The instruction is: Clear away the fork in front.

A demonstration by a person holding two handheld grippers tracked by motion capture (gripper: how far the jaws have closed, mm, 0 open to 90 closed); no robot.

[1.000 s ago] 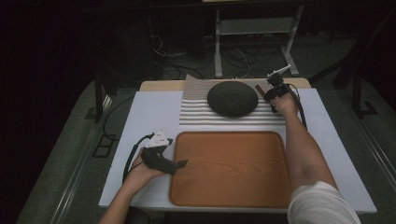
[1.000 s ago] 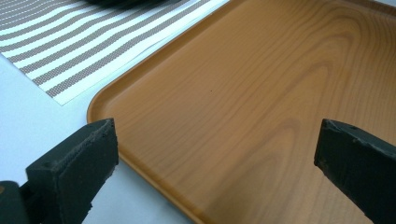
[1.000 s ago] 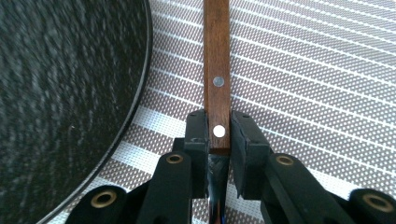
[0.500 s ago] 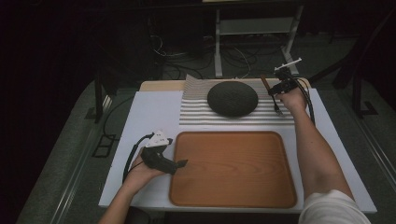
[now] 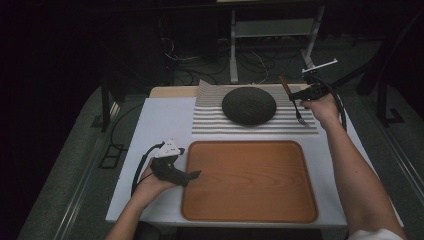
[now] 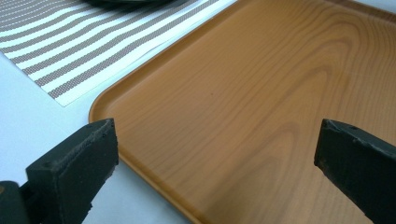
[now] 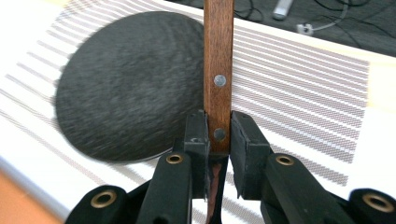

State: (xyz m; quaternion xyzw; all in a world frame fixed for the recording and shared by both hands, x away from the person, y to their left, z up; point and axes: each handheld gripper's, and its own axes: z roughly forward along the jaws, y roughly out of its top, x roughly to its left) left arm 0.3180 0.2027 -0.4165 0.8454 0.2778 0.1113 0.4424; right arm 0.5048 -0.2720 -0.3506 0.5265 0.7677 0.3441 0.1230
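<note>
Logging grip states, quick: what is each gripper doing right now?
Left gripper: open, holding nothing, jaws over the wooden tray's edge.
Right gripper: shut on the fork's wooden handle, above the striped mat.

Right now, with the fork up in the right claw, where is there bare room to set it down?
The wooden tray is bare edge to edge, with the open left claw at its left rim. White table left of the striped mat is free too. The mat is tighter: the dark round plate fills its middle, leaving only striped margins.
</note>
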